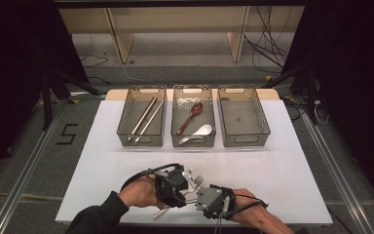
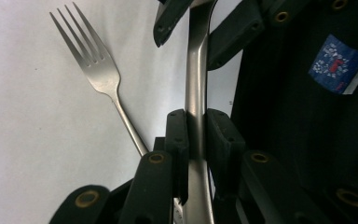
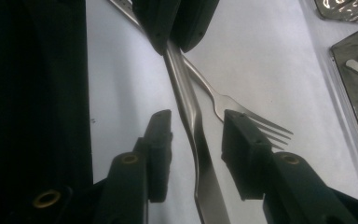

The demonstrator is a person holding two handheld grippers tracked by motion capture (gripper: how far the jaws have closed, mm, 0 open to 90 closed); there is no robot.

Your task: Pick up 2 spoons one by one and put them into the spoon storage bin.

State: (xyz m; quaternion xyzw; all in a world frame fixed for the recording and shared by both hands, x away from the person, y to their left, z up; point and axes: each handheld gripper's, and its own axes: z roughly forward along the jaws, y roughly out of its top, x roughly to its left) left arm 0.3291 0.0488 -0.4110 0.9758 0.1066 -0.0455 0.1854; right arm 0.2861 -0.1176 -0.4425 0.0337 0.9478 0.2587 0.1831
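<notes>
High view: both hands meet near the front edge of the white table [image 1: 282, 161]. The left gripper [image 1: 177, 187] and the right gripper [image 1: 205, 197] face each other just apart, with the fork [image 1: 198, 180] lying just beyond them. Farther beyond stand three clear bins [image 1: 244, 116]: chopsticks [image 1: 145, 117] in the left one, a brown spoon [image 1: 191, 116] and a white spoon [image 1: 197, 132] in the middle one. The floor around is dark, with cables and wooden shelving at the back.

Left gripper view: its jaws are clamped on a steel handle [image 2: 196, 98] that runs straight ahead into the right gripper's jaws. The fork [image 2: 99, 74] lies flat on the table to the left of the jaws, tines pointing away.

Right gripper view: its jaws stand apart with the steel handle [image 3: 186, 107] passing between them, touching neither pad. The fork [image 3: 233, 105] lies beyond its right jaw.

This looks like a handover. To do it well, the right jaws should close squarely on the flat of the handle before the left lets go, keeping the utensil level so that it doesn't pivot or knock the fork underneath.
</notes>
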